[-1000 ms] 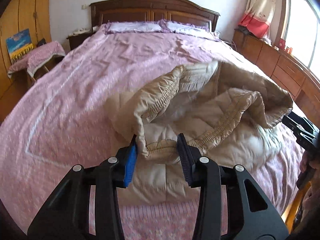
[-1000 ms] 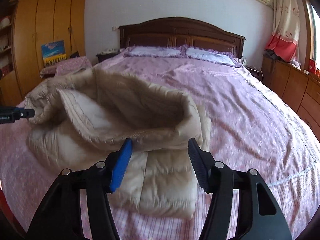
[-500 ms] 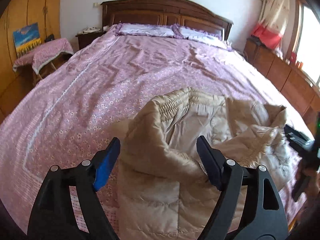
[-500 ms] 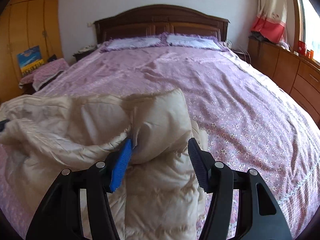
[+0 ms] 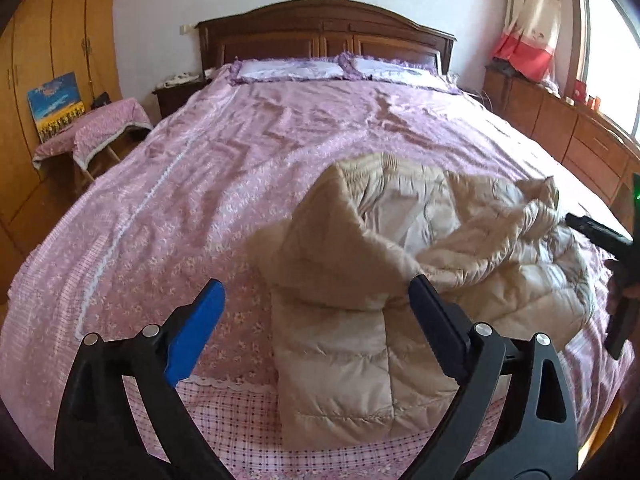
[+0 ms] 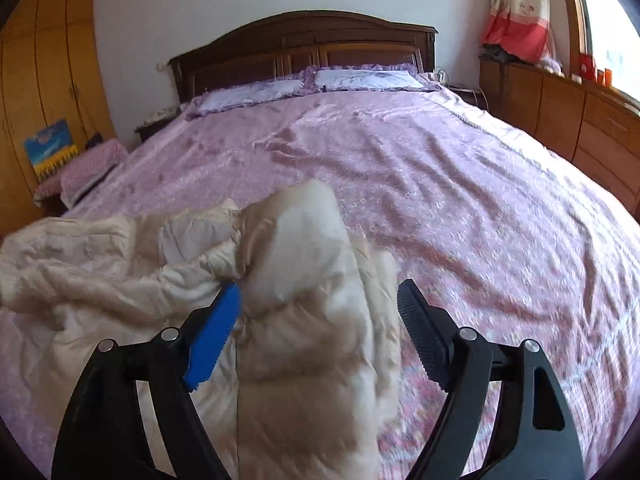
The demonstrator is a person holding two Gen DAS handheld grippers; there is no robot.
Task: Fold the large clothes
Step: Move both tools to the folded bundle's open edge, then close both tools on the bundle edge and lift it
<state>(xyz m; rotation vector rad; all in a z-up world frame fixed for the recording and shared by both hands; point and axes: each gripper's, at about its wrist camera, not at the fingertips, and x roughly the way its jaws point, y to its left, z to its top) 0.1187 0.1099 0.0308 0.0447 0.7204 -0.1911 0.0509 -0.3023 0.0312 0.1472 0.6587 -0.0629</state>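
1. Your left gripper (image 5: 316, 324) is spread wide with nothing clamped: the blue pad (image 5: 195, 330) sits over bare bedspread, and the black pad (image 5: 438, 326) sits over the left part of the jacket.
2. Your right gripper (image 6: 318, 324) is also spread, jaws apart. Its blue pad (image 6: 214, 338) lies against a fold of the jacket and its black pad (image 6: 422, 336) stands clear of the fabric on the right. Nothing is pinched between them.
3. The beige quilted jacket (image 5: 400, 276) lies on the pink floral bedspread (image 5: 200, 184) near the foot of the bed, toward the right half in the left wrist view.
4. Jacket condition: partly folded. A flat quilted panel (image 5: 340, 364) reaches to the foot edge; a rumpled upper layer is doubled over it, showing the lighter lining (image 5: 404, 220) and a gathered, elastic-stitched edge.
5. In the right wrist view the jacket (image 6: 172, 280) fills the lower left, with a puffy folded lobe rising between the jaws.
6. In the left wrist view, your right gripper's black tip shows at the far right edge, next to the jacket's right side.
7. Surroundings: two pillows (image 5: 340, 70) against the dark wooden headboard (image 5: 324, 28); a covered stool (image 5: 96, 132) left of the bed; a wooden wardrobe (image 5: 52, 64) behind it; low cabinets (image 6: 568, 108) under the window on the right.
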